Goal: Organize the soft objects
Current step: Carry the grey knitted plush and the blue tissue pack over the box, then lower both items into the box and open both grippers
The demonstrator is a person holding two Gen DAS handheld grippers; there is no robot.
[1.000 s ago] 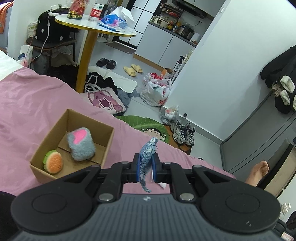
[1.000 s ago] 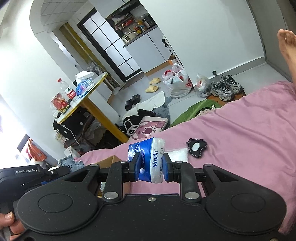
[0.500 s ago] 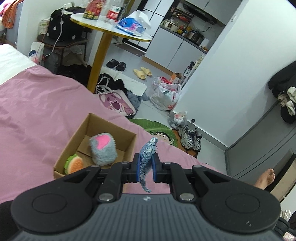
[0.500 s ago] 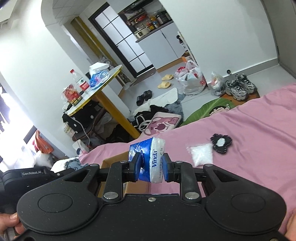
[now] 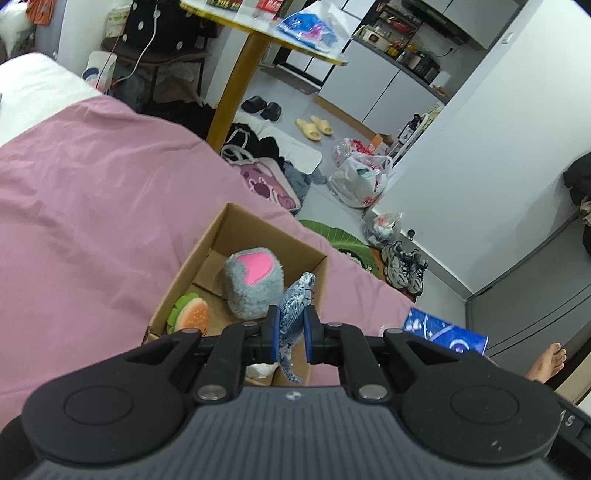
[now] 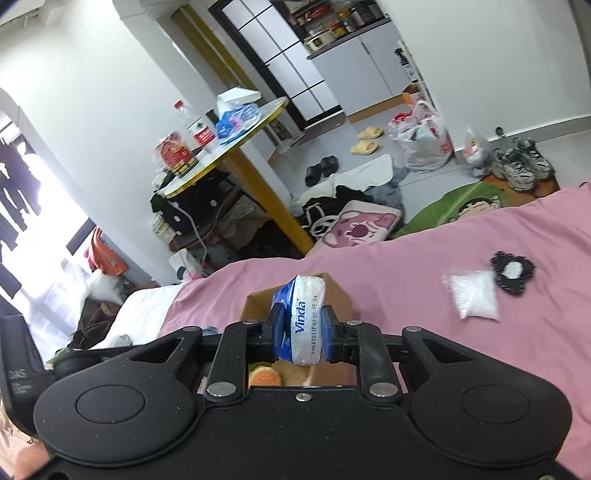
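Left wrist view looks over a pink bedspread point(image 5: 92, 206) that covers the bed; beyond its edge lies a grey floor strewn with two black slippers point(image 5: 262, 107), two yellow slippers point(image 5: 314, 127), one pair of grey trainers point(image 5: 404, 266) and two plastic bags, under a round yellow-legged worktop point(image 5: 258, 33). White kitchen cupboards stand further off.

Just ahead of the left gripper point(image 5: 290, 334) sits one open brown cardboard box point(image 5: 236, 236) on the bedspread. It holds two soft toys: one grey plush with a pink patch point(image 5: 253, 282) ahead of the jaws, and one orange-and-green burger-shaped plush point(image 5: 188, 317) to their left. The jaws are clenched on a small blue-and-white patterned soft fish toy point(image 5: 293, 314), which sticks up past the tips and hangs below them, over the box's near right corner.

The right gripper point(image 6: 301, 332) has its jaws clamped on one blue-and-white Vinda tissue pack point(image 6: 301, 314), held over the same box, whose far wall shows behind the pack. In the left view this pack appears to the right of the left jaws. Well to the right of the right jaws, on the bedspread, lie one clear bag of white filling point(image 6: 471, 297) and, touching it, one black scalloped patch with a white centre point(image 6: 513, 271). A bare foot point(image 5: 546, 363) shows at the right edge.
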